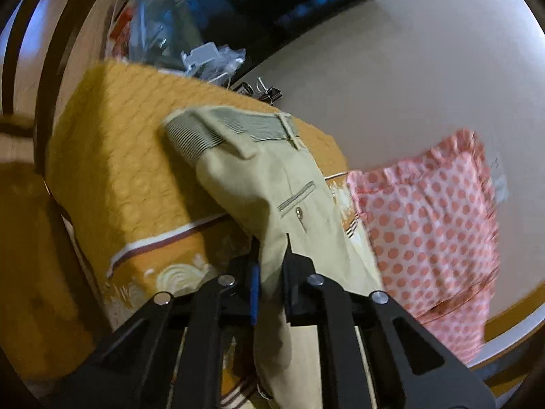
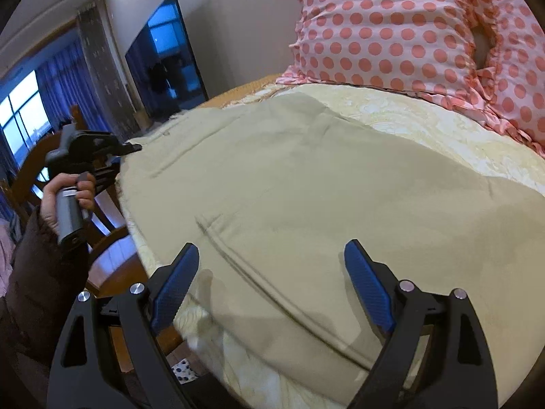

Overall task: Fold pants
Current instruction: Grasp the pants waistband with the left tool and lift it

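Note:
Beige pants [image 1: 269, 177] lie on the orange bedspread [image 1: 112, 156], with the striped waistband at the far end and a back pocket showing. My left gripper [image 1: 272, 255] is shut on a fold of the pants fabric. In the right wrist view the pants [image 2: 306, 184] spread flat across the bed. My right gripper [image 2: 272, 255] is open just above the near edge of the pants, with nothing between its blue pads [image 2: 368, 283]. The left gripper [image 2: 131, 148] shows there at the far left corner of the pants, held by a hand.
A pink polka-dot pillow [image 2: 408, 34] lies at the head of the bed, also seen in the left wrist view [image 1: 429, 225]. Plastic bags and binder clips [image 1: 269, 93] lie beyond the bed. A wooden chair [image 2: 102, 238] stands by the bed's left side. A dark TV screen [image 2: 163, 58] hangs on the wall.

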`<state>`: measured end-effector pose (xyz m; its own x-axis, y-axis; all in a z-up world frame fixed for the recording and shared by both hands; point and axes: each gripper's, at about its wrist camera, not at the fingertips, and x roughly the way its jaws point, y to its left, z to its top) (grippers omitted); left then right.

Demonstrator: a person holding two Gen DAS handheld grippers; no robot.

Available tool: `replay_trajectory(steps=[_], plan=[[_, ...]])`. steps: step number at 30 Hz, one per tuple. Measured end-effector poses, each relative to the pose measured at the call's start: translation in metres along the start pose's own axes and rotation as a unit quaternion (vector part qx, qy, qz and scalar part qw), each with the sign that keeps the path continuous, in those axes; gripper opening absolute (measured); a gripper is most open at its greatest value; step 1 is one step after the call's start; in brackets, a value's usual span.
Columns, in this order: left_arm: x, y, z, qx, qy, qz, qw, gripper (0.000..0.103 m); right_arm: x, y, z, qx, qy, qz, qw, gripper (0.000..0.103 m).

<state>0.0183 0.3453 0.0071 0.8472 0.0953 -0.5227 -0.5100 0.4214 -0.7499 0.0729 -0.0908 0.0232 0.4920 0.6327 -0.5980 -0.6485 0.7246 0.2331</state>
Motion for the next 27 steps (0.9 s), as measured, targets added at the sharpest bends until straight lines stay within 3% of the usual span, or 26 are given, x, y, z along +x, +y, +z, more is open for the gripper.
replay_trajectory(steps=[3, 5, 7, 9, 12, 14, 15, 16, 18, 19, 21, 24, 25, 27], plan=[[-0.010, -0.042, -0.001, 0.067, -0.018, 0.005, 0.9976, 0.008, -0.018, -0.016, -0.008, 0.016, -0.017, -0.010, 1.000, 0.089], [-0.016, -0.089, -0.012, 0.141, -0.026, 0.000, 0.9897, 0.008, -0.032, -0.032, -0.013, 0.039, -0.031, -0.018, 0.999, 0.089], [-0.018, -0.141, -0.035, 0.218, -0.023, -0.020, 0.9754, 0.007, -0.050, -0.053, -0.020, 0.075, -0.050, -0.031, 0.995, 0.089], [-0.019, -0.186, -0.070, 0.294, -0.014, -0.047, 0.9544, 0.007, -0.067, -0.072, -0.026, 0.107, -0.072, -0.049, 0.990, 0.089], [-0.029, -0.246, -0.156, 0.437, 0.017, -0.113, 0.8920, 0.008, -0.096, -0.102, -0.036, 0.160, -0.105, -0.078, 0.978, 0.089], [-0.037, -0.264, -0.236, 0.542, 0.067, -0.157, 0.8226, 0.009, -0.117, -0.126, -0.045, 0.206, -0.127, -0.093, 0.966, 0.089], [-0.038, -0.263, -0.263, 0.574, 0.088, -0.164, 0.7977, 0.009, -0.122, -0.135, -0.048, 0.224, -0.132, -0.096, 0.961, 0.089], [-0.035, -0.257, -0.299, 0.611, 0.123, -0.172, 0.7628, 0.009, -0.130, -0.147, -0.053, 0.248, -0.139, -0.095, 0.954, 0.089], [-0.028, -0.236, -0.350, 0.662, 0.171, -0.172, 0.7095, 0.009, -0.138, -0.167, -0.060, 0.291, -0.147, -0.082, 0.942, 0.089], [-0.026, -0.227, -0.364, 0.673, 0.182, -0.166, 0.6978, 0.010, -0.140, -0.177, -0.063, 0.313, -0.148, -0.068, 0.936, 0.089], [-0.025, -0.214, -0.374, 0.684, 0.173, -0.160, 0.6906, 0.010, -0.138, -0.193, -0.066, 0.349, -0.148, -0.029, 0.925, 0.090], [-0.032, -0.213, -0.362, 0.662, 0.171, -0.183, 0.7066, 0.010, -0.132, -0.205, -0.059, 0.373, -0.149, 0.009, 0.916, 0.091], [-0.036, -0.213, -0.362, 0.666, 0.161, -0.185, 0.7039, 0.010, -0.132, -0.208, -0.058, 0.379, -0.150, 0.022, 0.913, 0.091], [-0.041, -0.208, -0.369, 0.682, 0.154, -0.186, 0.6905, 0.010, -0.126, -0.216, -0.053, 0.397, -0.150, 0.056, 0.904, 0.091]])
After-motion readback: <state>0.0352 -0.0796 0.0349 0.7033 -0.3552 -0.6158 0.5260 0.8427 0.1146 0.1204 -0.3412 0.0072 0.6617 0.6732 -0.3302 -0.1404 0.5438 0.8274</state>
